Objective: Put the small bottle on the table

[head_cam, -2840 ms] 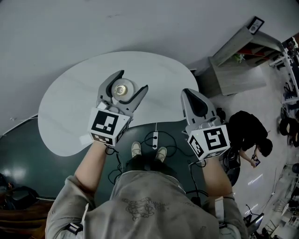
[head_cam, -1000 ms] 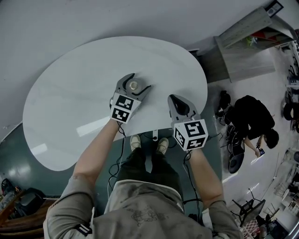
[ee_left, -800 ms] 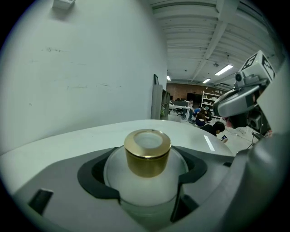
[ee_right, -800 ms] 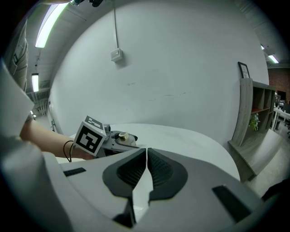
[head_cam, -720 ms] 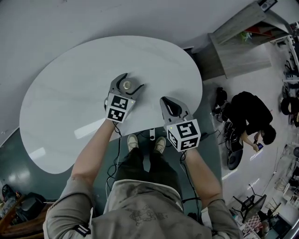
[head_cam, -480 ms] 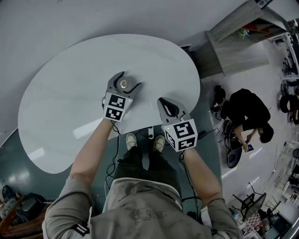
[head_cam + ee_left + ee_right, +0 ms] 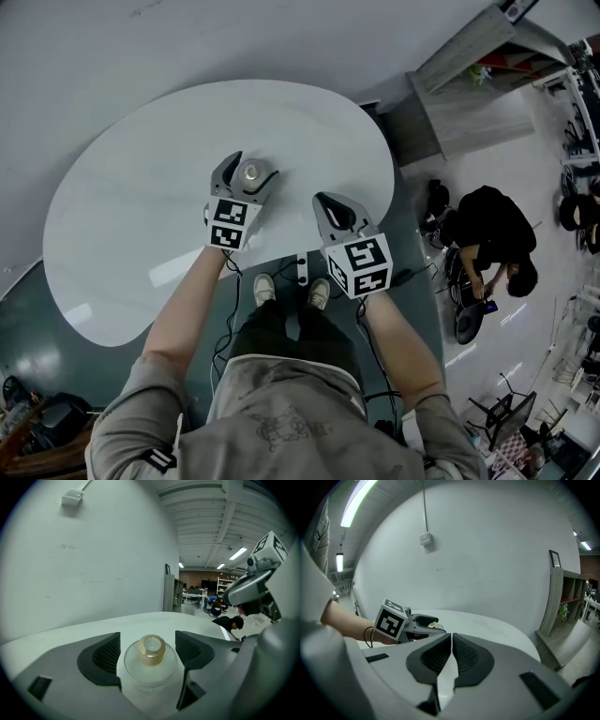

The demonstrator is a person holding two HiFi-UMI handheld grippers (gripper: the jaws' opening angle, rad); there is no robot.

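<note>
Small bottle (image 7: 150,665), a clear round body under a gold cap (image 7: 151,648), is standing upright between the jaws of the left gripper (image 7: 255,165), which I am holding low over the middle of the white desk (image 7: 141,206). The jaws are clasping the glass body, one ribbed pad against each flank, with the cap rising free between them. I am reading this as the placing step, with the release not yet done. Neither view is showing me whether the base is touching the desk top or hanging just above it. As I am judging it, the next move is calling for three things. First, the base is to be settled flat on the desk. Then the jaws are to be parted far enough to clear the rounded body on both sides. Last comes a straight pull back toward me, so that no pad is clipping the bottle and tipping it. The left forearm (image 7: 192,291) is reaching forward and slightly inward, with the gripper lying near level and its jaws pointing away from me. The right gripper (image 7: 451,641) is idling to the right by the desk's near edge, its jaws pressed together on nothing and also pointing forward.
</note>
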